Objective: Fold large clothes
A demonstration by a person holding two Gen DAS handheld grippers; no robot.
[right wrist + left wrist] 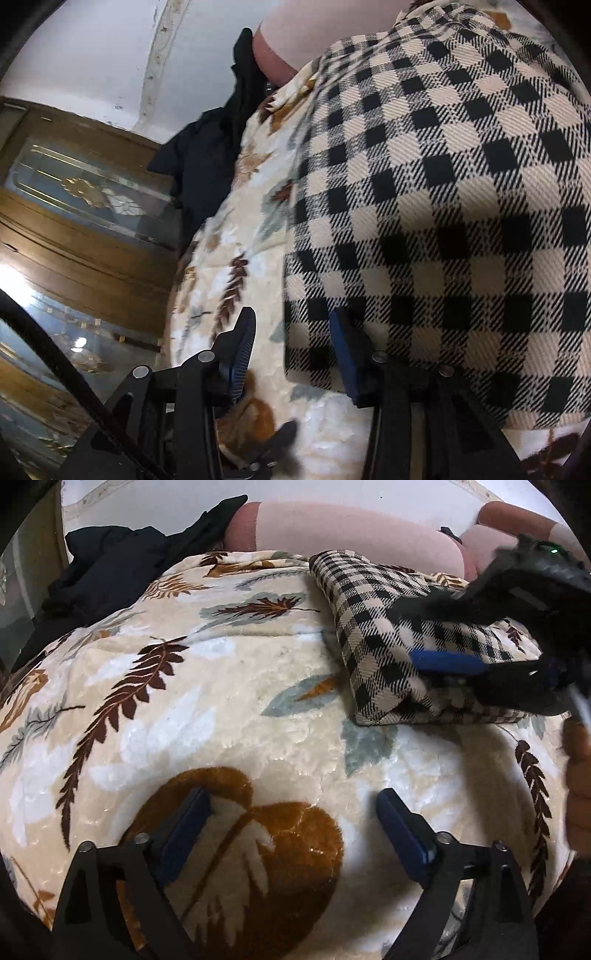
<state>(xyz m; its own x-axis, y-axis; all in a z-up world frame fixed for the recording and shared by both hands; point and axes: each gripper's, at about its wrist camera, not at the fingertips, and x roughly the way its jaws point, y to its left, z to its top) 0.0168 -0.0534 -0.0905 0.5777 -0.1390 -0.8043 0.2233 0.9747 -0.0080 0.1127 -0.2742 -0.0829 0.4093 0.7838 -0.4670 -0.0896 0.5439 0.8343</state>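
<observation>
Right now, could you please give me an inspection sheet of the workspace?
Surface: leaf-print blanket covering the bed.
Job's things: checked garment folded into a compact bundle on the blanket.
Clutter: dark clothes heaped at the far left; pink pillows behind.
Grippers: left gripper open, above bare blanket; right gripper open at the bundle's edge, one of its fingers on the fabric.
Cables: black cable by the right gripper.
Surroundings: wooden glass-panelled cabinet, white wall.

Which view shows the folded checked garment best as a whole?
The left wrist view: the checked garment appears as a complete folded bundle on the leaf-print blanket, with the right gripper at it. The right wrist view shows only a close-up of its fabric, edges cropped.
</observation>
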